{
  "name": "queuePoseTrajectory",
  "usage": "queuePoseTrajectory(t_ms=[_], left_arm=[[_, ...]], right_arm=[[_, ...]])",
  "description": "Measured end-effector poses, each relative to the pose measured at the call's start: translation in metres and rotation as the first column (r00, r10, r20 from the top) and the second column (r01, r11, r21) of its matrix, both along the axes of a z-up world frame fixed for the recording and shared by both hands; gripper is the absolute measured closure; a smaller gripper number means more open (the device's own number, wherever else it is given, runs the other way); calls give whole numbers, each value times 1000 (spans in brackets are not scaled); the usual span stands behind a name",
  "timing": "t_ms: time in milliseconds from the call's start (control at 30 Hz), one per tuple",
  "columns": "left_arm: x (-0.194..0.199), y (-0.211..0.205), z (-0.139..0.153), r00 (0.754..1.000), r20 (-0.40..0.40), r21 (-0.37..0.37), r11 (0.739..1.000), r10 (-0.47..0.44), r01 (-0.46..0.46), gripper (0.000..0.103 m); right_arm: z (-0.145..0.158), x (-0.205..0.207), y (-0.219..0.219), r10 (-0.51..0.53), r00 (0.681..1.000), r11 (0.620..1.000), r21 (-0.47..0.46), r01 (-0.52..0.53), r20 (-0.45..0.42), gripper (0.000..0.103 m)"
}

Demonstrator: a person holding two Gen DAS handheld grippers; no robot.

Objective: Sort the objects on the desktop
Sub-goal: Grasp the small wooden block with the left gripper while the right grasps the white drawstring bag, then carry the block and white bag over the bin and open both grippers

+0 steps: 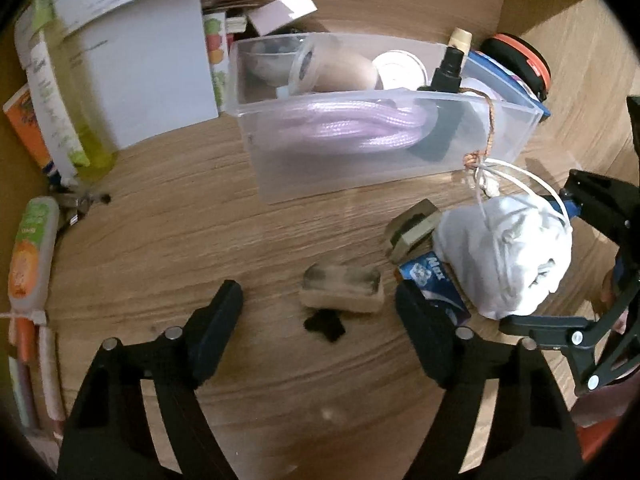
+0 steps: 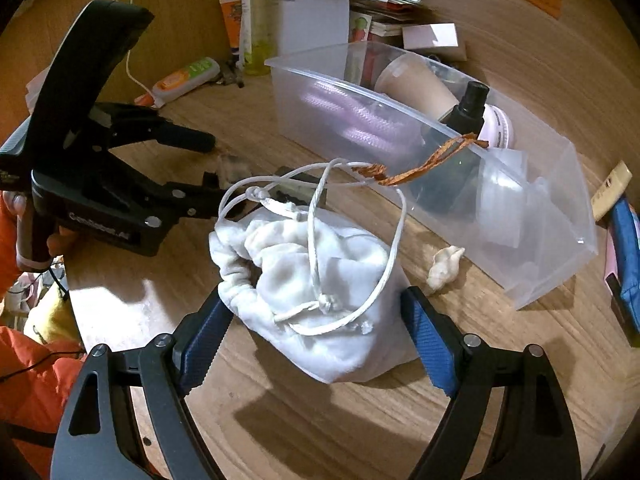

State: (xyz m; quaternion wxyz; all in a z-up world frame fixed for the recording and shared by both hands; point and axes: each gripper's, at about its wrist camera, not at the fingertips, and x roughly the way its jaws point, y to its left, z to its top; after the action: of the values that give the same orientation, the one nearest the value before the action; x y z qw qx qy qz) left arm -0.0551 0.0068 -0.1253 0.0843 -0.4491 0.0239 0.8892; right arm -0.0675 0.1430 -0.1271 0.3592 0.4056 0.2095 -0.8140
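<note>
A smudged grey eraser block [image 1: 342, 286] lies on the wooden desk [image 1: 200, 240] between the fingers of my left gripper [image 1: 320, 320], which is open and touches nothing. A small black scrap [image 1: 324, 324] lies just in front of the block, and a blue packet [image 1: 434, 284] sits by the right finger. A white drawstring pouch [image 2: 320, 292] rests on the desk between the blue pads of my right gripper [image 2: 318, 340]. The pads stand close at its sides, and the pouch does not look squeezed. Its cord loops toward the clear bin [image 2: 560, 264].
The clear bin [image 1: 280, 176] holds pink rope, a tape roll and a black spray bottle. A green bottle [image 1: 80, 120], white box and orange tube stand far left, with books behind. A crumpled paper bit [image 2: 444, 266] and a blue case [image 2: 628, 240] lie to the right. An orange sleeve shows lower left.
</note>
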Motion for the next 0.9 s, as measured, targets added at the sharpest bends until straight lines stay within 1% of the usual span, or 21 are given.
queuePoseTrajectory(t_ms=[33, 67, 133, 167, 233, 300, 400, 433, 533, 567, 600, 700, 900], left_arm=[[0, 2, 0, 1000, -2, -5, 1000, -5, 5, 31], [-1, 3, 0, 1000, -6, -13, 1000, -9, 9, 34], [-2, 5, 0, 1000, -14, -20, 1000, -15, 15, 39], [-2, 6, 0, 1000, -19, -23, 1000, -15, 14, 42], [-2, 7, 0, 999, -28, -28, 999, -22, 21, 51], [-2, 7, 1, 999, -33, -29, 999, -33, 32, 64], [-2, 7, 2, 999, -32, -27, 999, -39, 38, 64], [-2, 7, 2, 999, -32, -28, 999, -38, 38, 64], [-1, 4, 2, 999, -30, -13, 1000, -29, 28, 64], [0, 3, 3, 999, -31, -5, 1000, -22, 22, 64], [0, 2, 4, 999, -34, 1, 1000, -19, 19, 64], [0, -2, 8, 999, -45, 33, 999, -2, 3, 64], [3, -11, 22, 996, -85, 97, 995, 34, -25, 64]], right_arm=[[0, 0, -1, -3, 1000, 1000, 4, 3, -14, 27], [0, 0, -2, -2, 1000, 1000, 10, 2, -26, 30], [0, -1, -2, -1, 999, 1000, 12, 1, -45, 39], [0, -1, -1, 0, 999, 1000, 9, 1, -48, 40], [0, -1, 3, -12, 998, 1000, -9, 11, -54, 47], [1, -3, 6, -21, 999, 999, -26, 19, -48, 49], [4, -5, 11, -34, 999, 998, -58, 32, -32, 50], [5, -6, 12, -41, 999, 996, -76, 40, -18, 55], [12, -7, 18, -59, 998, 992, -112, 58, -2, 57], [14, -6, 20, -62, 998, 991, -123, 61, -2, 59], [16, -6, 22, -67, 998, 989, -131, 66, -2, 63], [23, -7, 29, -81, 997, 983, -163, 81, 9, 64], [37, -2, 37, -106, 994, 977, -190, 99, -24, 64]])
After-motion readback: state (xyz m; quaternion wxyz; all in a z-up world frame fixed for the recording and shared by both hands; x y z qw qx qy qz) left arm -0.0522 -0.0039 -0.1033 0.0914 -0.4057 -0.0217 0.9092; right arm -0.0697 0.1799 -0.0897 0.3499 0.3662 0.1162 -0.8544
